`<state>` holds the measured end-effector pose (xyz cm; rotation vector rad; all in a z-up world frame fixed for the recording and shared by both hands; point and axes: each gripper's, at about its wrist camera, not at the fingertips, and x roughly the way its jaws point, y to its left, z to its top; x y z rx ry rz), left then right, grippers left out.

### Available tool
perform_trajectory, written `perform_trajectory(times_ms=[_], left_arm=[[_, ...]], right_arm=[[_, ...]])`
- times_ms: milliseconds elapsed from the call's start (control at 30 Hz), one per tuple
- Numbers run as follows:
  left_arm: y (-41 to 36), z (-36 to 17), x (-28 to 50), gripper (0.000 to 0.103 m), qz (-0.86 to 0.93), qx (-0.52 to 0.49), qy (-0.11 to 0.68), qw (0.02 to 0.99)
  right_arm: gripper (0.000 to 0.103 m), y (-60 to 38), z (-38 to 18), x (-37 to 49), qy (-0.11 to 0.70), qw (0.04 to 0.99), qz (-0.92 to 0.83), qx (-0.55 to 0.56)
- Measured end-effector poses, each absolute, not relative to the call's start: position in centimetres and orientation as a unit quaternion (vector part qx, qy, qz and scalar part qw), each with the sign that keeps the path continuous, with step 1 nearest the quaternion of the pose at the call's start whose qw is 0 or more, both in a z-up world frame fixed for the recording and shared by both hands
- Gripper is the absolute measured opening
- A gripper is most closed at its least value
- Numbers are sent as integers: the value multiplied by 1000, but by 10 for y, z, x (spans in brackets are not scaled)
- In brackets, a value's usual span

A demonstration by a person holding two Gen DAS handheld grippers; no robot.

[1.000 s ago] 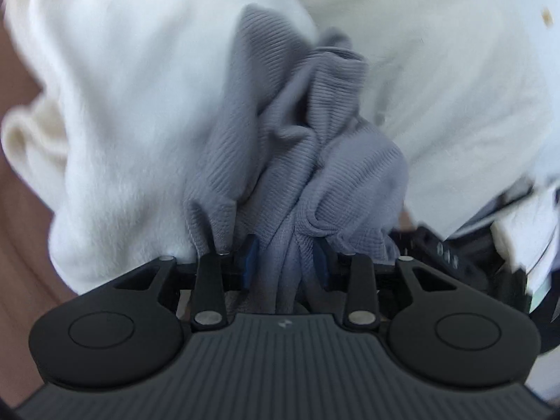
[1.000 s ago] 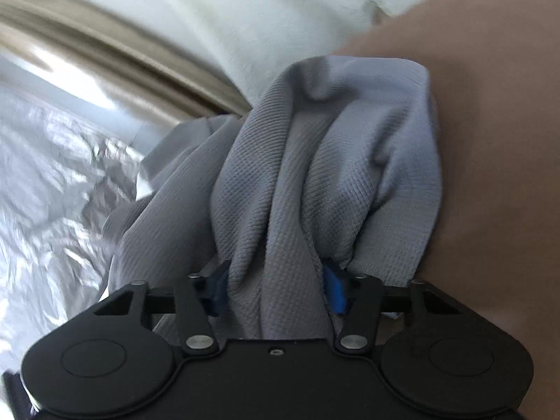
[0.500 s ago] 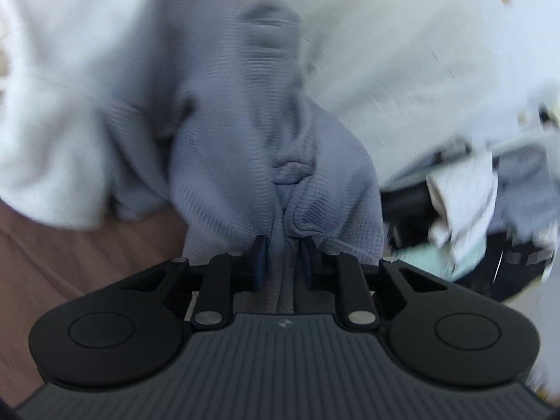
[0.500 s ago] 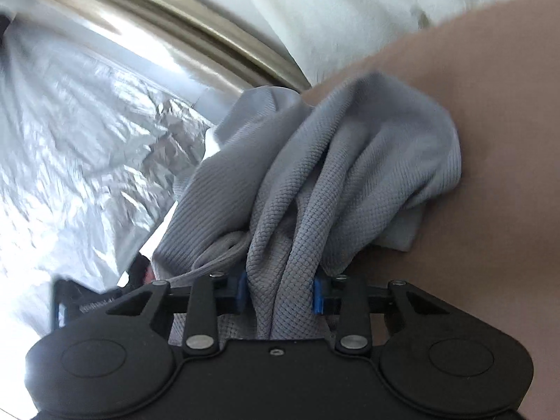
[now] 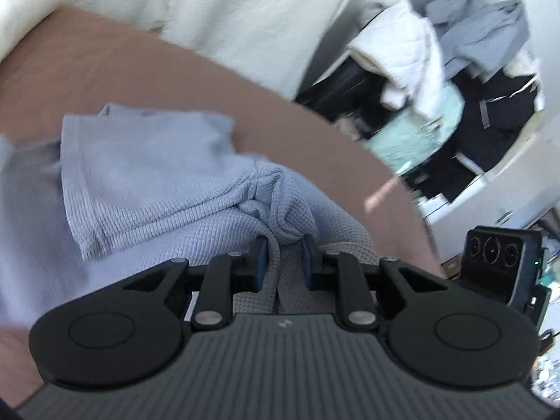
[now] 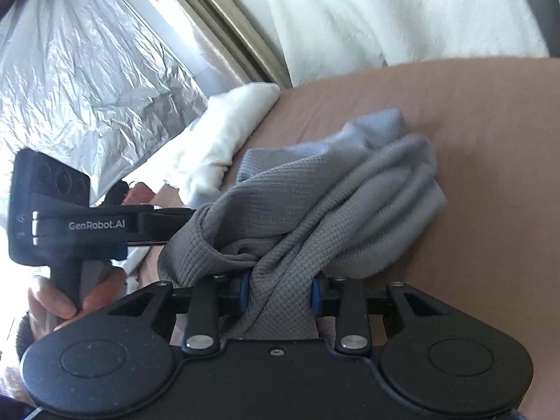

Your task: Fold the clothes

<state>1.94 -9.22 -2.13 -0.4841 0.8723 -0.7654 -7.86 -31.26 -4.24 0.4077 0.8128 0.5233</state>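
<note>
A: We log the grey waffle-knit garment (image 5: 147, 175) lying bunched on the brown surface (image 5: 140, 77). In the left wrist view its flatter part spreads away to the left of the tongs, hem edge running roughly left to right; we cannot tell a clear long axis for the whole piece.

B: Agreed. In the right wrist view the cloth (image 6: 332, 203) is rolled into a thick wad trending up and to the right from the jaws.

A: Left gripper (image 5: 282, 262): we note the blue pads clamped on a gathered fold, cloth passing between them.

B: Right gripper (image 6: 280, 290): likewise closed on a thick twist of the same garment. We see the left unit at the left edge, a hand (image 6: 66, 297) around its handle.

A: Surroundings: white bedding (image 5: 245, 10) beyond the surface, a heap of mixed clothes (image 5: 455, 70) at right.

B: We add crinkled silver foil (image 6: 87, 70) at upper left.
</note>
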Motion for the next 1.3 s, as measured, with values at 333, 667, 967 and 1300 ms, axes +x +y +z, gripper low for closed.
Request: perform_trajectory(times_ms=[333, 667, 967, 1300], left_arm=[[-118, -60, -20, 20, -394, -325, 423, 748], [-82, -46, -20, 47, -225, -200, 305, 903], [-67, -75, 14, 53, -199, -184, 418, 867], [-78, -93, 27, 60, -218, -230, 437, 842]], right_arm=[[38, -341, -7, -153, 374, 884, 258, 115], [44, -423, -38, -132, 334, 910, 108, 221], [55, -420, -51, -154, 382, 889, 115, 223], [83, -434, -108, -136, 442, 816, 149, 341]])
